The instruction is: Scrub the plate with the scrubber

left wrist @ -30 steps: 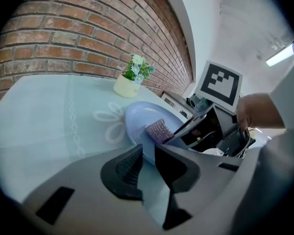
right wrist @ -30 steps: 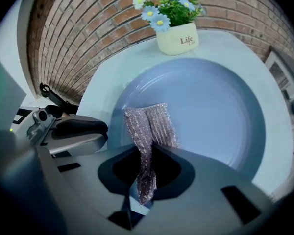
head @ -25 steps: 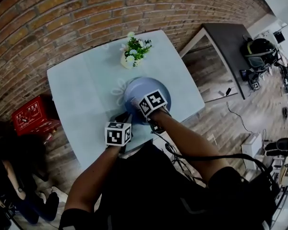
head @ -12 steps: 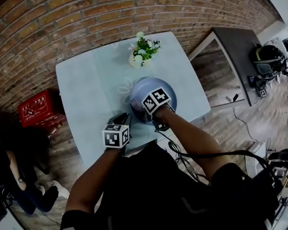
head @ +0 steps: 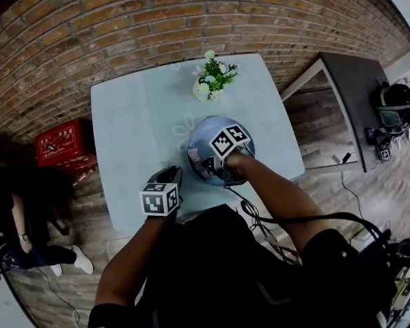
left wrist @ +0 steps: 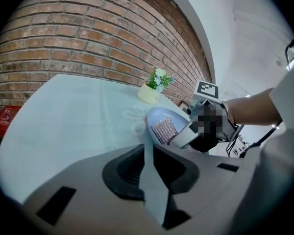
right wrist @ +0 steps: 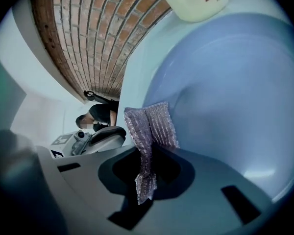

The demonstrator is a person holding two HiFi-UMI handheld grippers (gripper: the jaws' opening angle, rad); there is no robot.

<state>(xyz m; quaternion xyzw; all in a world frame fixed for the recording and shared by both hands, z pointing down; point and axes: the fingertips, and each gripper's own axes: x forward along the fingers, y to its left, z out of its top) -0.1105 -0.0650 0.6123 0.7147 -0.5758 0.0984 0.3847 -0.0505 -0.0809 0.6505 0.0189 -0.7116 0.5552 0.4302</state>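
Note:
A lavender-blue plate [head: 225,125] lies on the pale table [head: 133,125], near its front edge. My right gripper [head: 210,164] is over the plate's near part, shut on a purple-silver mesh scrubber [right wrist: 152,124]. The scrubber [left wrist: 164,129] lies folded against the plate [right wrist: 225,92]. My left gripper [head: 172,178] is to the left of the plate, just off its rim. Its jaws are closing. They leave a thin gap through which only the table shows. The plate's [left wrist: 172,119] rim sits just past the left gripper's [left wrist: 149,148] tips.
A cream pot of flowers [head: 212,80] stands on the table behind the plate. A red crate [head: 60,145] sits on the floor at the left by the brick wall. A person [head: 20,217] stands at the left. A dark side table [head: 355,94] is at the right.
My left gripper has drawn back to the left, away from the plate's rim. The right gripper with the scrubber has slid toward the plate's near-left part. The head view has shifted.

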